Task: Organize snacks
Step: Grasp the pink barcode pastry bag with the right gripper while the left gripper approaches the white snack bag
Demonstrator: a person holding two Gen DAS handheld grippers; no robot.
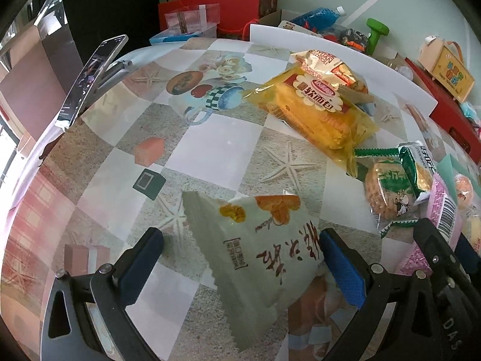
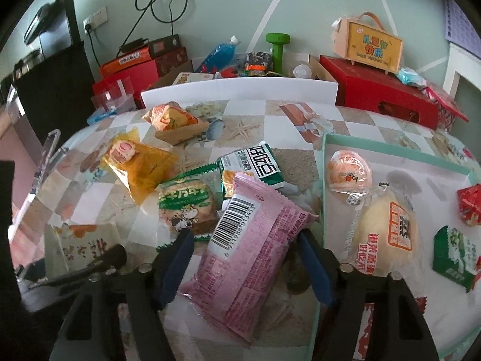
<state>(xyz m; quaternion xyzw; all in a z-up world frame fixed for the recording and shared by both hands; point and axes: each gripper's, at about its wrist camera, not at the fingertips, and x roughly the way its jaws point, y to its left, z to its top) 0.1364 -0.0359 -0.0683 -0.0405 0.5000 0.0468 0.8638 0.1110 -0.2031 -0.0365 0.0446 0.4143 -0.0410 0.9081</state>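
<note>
left gripper [image 1: 240, 258] fingers apart, right gripper [image 2: 245, 258] likewise

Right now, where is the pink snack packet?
In the right wrist view, the pink packet lies on the table between the right gripper's fingers, just left of the mint tray.

Lived-in home room: patterned oilcloth table [image 1: 210, 138], red cardboard gift boxes [image 2: 381, 93], green dumbbell [image 2: 278, 51], wall socket with dangling black cable [image 2: 96, 19].

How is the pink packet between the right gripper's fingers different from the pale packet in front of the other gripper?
The pink packet is long, barcode side up; the pale packet is broader and shows brush lettering and orange pictures. The pink packet leans on neighbouring snacks; the pale packet lies alone on the tablecloth. Both are sealed, each between a gripper's fingers.
</note>
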